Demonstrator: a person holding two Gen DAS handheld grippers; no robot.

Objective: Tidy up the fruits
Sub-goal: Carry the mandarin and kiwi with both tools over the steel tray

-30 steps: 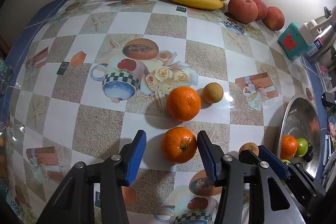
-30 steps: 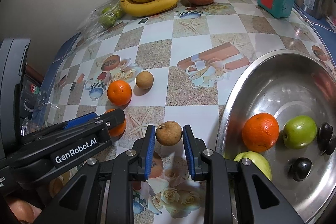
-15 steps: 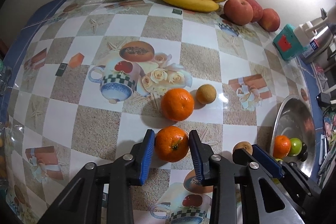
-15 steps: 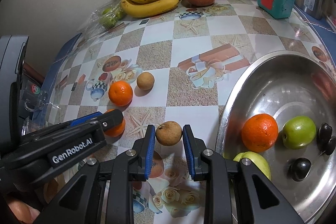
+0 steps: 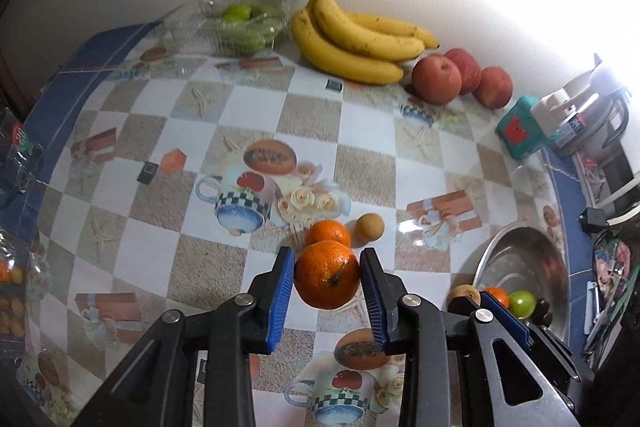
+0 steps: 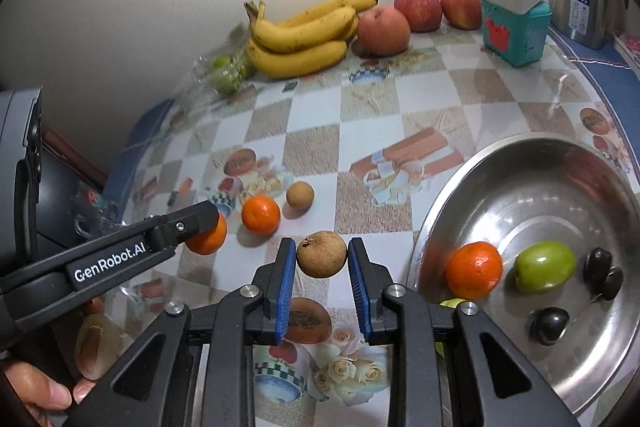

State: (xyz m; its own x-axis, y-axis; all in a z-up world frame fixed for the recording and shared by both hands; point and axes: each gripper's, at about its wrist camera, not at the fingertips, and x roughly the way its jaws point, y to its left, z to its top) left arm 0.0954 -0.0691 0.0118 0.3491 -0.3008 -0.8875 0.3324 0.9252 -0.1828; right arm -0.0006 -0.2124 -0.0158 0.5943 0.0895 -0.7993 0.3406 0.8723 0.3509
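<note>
An orange is pinched by the left tool. A brown fruit is pinched by the right tool, beside the steel bowl.

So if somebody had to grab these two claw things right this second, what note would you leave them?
Left claw: shut on a mandarin, which looks lifted off the table.
Right claw: shut on a small brown fruit, beside the steel bowl.
Done: bowl already holds a mandarin, a green fruit, another partly hidden green one and some dark fruits.
Left: drop both held fruits in, probably. Then one loose mandarin and one round brown fruit remain mid-table. Bananas, apples and the bagged green fruit sit by the wall.
</note>
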